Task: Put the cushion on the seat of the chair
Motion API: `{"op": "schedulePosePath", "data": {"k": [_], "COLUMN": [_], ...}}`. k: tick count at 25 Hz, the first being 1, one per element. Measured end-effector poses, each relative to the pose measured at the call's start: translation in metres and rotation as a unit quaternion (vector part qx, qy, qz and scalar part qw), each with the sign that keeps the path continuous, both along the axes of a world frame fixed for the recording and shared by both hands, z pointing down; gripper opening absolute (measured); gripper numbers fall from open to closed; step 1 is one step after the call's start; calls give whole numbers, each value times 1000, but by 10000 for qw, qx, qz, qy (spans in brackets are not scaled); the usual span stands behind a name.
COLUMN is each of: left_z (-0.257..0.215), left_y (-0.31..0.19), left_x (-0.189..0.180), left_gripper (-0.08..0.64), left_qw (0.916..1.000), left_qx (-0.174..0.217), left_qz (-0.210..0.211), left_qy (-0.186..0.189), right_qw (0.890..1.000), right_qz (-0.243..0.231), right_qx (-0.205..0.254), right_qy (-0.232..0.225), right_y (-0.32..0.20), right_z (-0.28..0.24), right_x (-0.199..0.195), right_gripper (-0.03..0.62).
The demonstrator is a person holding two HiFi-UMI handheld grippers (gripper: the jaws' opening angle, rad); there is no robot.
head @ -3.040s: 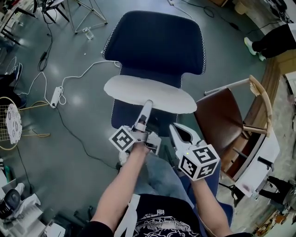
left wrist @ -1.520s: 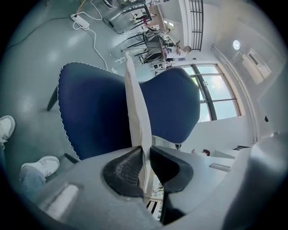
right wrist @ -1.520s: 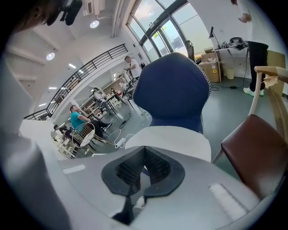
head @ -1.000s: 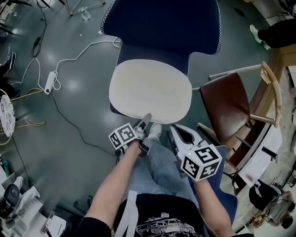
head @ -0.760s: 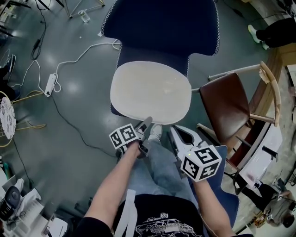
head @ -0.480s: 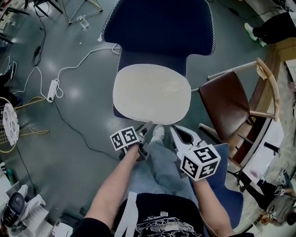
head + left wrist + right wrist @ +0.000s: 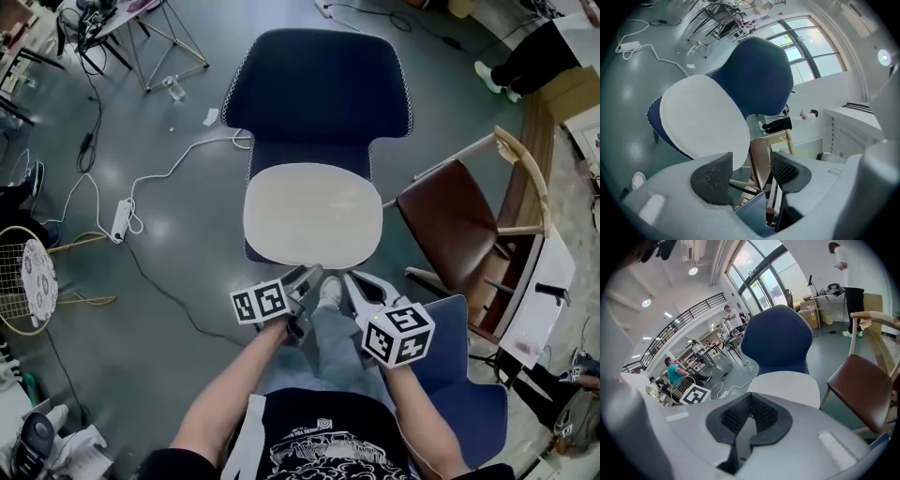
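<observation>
Three chairs show in the head view: one navy chair [image 7: 317,80], one brown chair [image 7: 450,225] with a pale wooden frame, and one blue chair [image 7: 459,366]. There is one cushion [image 7: 312,214].

There are two hand-held grippers. The left hand-held gripper [image 7: 309,274] has its two jaws closing with nothing between them, and beside it is the right hand-held gripper [image 7: 353,279]. Marker cubes number two, the left cube [image 7: 260,303] and the right cube [image 7: 397,336].

The floor carries one power strip [image 7: 122,219], one white cable [image 7: 178,155] and one round wire-frame piece [image 7: 26,272].

In the right gripper view three people can be counted: one seated person [image 7: 674,372] and two standing people [image 7: 733,317] [image 7: 843,263]. Others farther back are too small to count.
</observation>
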State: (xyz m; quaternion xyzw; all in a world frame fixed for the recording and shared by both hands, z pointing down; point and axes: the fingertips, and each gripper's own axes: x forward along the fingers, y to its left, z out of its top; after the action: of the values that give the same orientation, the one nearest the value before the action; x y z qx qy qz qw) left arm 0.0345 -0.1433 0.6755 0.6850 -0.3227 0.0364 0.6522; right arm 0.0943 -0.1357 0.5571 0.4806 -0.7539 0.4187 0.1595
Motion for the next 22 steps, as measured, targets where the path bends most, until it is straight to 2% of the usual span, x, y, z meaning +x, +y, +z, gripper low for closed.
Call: {"op": "schedulePosePath", "data": {"k": [4,7,10,14,18,20,22], "left_z": [-46,-83,-120,-159,-185,-194,-202], "left_y": [-6,-6,-7,0,9,13,19], "left_x": [-2,-8,-14,-23,-38,-47,-54], "left_gripper": [239,221,170,130,73,11,-5], "left_qw": [9987,9950,9852,9666,9520,9465,9422], "left_qx": [471,914,1548,2245,2656,2776,2878], "left_qz": [157,404,690,1070,1187,1154,1126], "left_qy": [127,4,-269,-624,-948,-1170,-1292], "right_qw": [9998,9996,9993,9987,9974,9966,9957], "right_qz": [130,174,207,210,182,201,222], "right_qx": [113,197,303,467,692,802,900], "right_qy": [-25,-49,-74,-84,-13,21,52], "right_y": [1,5,9,13,16,18,23], "right_z": [-14,-28,-40,-55,-73,-81,-88], "right_x": [-8,-20,-30,-46,-64,-72,-78], "right_gripper": [-3,-3,-3,-3,-3,-3,-3]}}
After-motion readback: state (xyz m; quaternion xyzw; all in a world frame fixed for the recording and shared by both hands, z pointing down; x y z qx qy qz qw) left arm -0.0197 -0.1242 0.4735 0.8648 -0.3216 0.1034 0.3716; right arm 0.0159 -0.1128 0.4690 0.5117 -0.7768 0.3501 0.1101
